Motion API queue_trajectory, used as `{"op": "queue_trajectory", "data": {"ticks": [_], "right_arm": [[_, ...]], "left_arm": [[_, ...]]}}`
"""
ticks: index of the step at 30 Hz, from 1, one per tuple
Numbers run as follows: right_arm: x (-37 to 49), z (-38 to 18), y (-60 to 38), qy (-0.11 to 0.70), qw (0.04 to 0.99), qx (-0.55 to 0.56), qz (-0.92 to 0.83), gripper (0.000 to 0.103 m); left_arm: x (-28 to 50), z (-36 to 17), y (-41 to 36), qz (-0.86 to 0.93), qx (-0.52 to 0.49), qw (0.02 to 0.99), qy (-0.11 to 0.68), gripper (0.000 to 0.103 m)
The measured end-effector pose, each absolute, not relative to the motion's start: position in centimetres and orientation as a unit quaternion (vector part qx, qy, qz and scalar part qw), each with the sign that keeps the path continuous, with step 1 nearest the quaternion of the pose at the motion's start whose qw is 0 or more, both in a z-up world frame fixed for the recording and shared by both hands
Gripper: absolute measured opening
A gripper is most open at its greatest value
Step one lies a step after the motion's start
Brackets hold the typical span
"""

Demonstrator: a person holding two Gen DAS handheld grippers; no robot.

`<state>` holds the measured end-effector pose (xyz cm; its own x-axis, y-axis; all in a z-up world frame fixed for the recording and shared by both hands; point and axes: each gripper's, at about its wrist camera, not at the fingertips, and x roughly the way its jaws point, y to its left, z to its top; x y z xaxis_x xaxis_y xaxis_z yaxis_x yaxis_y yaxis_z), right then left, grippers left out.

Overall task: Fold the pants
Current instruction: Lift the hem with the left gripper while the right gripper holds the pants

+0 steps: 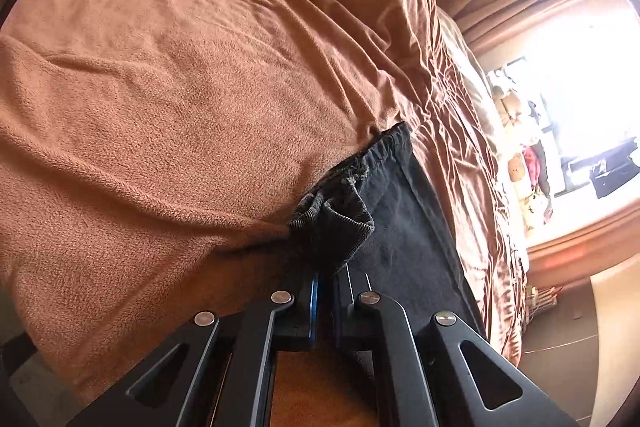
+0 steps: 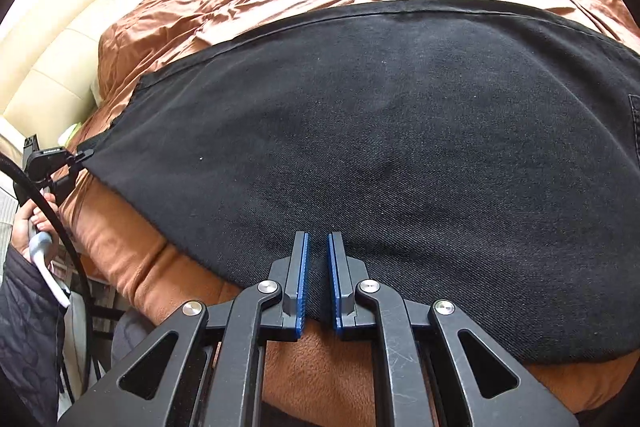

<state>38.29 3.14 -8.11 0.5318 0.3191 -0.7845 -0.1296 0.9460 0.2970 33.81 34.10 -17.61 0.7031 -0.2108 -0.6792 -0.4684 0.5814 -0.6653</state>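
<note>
Though the black pants (image 2: 380, 155) lie spread flat across the brown blanket (image 1: 180, 87) on the bed, one hem corner is bunched up at 12 o'clock from my left gripper (image 1: 325, 283), whose jaws are pinched tight on it. My right gripper (image 2: 318, 279) sits at the cloth's near edge at 6 o'clock, jaws closed on that edge. A cream headboard (image 2: 60, 39) stands at 10 o'clock.
</note>
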Motion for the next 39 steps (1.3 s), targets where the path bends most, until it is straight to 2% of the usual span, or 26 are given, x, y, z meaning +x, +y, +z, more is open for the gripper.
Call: {"op": "queue_trajectory", "data": {"ticks": [39], "right_arm": [[57.6,-7.7,0.5,0.493,0.865,0.087,0.032,0.003]], "left_arm": [[33.4,-20.4,33.0,0.091,-0.489,0.777,0.386,0.007]]}}
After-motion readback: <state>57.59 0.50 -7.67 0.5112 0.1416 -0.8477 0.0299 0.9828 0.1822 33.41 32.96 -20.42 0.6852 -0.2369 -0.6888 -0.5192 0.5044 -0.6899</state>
